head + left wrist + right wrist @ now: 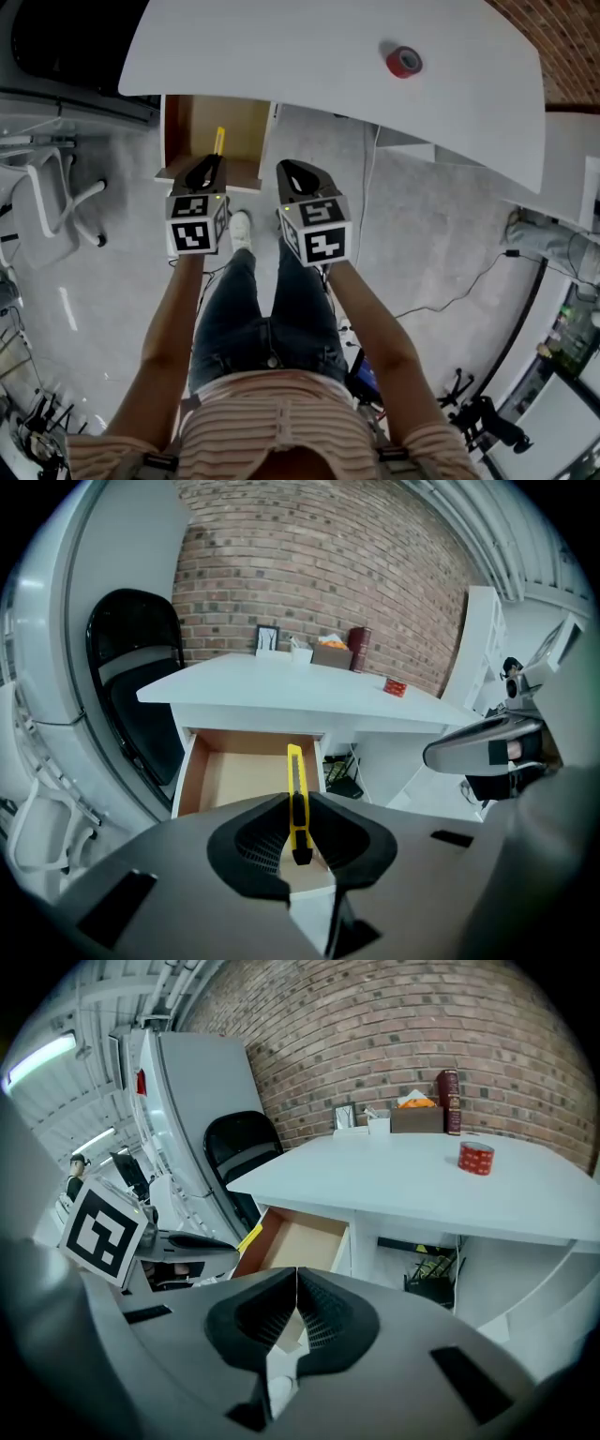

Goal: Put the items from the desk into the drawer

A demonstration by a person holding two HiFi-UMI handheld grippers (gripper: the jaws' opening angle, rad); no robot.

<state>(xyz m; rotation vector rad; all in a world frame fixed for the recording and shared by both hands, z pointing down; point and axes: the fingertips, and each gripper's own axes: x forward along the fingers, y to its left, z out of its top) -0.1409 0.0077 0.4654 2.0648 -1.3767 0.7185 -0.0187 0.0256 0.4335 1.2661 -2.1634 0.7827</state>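
A yellow utility knife (220, 141) (296, 794) sticks out forward from my left gripper (208, 169) (298, 808), which is shut on its black end. It hangs just in front of the open wooden drawer (177, 131) (193, 772) under the white desk (328, 47). My right gripper (292, 176) (295, 1283) is beside the left one, to the right of the drawer (281, 1241), shut with nothing between its jaws. A red tape roll (404, 62) (475, 1158) lies on the desk's right part.
A black office chair (141, 682) (239, 1147) stands left of the desk. A white chair (52, 197) is on the floor at left. A cardboard box (417, 1115) and a dark red book (448, 1089) stand at the desk's back edge. Cables (450, 295) cross the floor at right.
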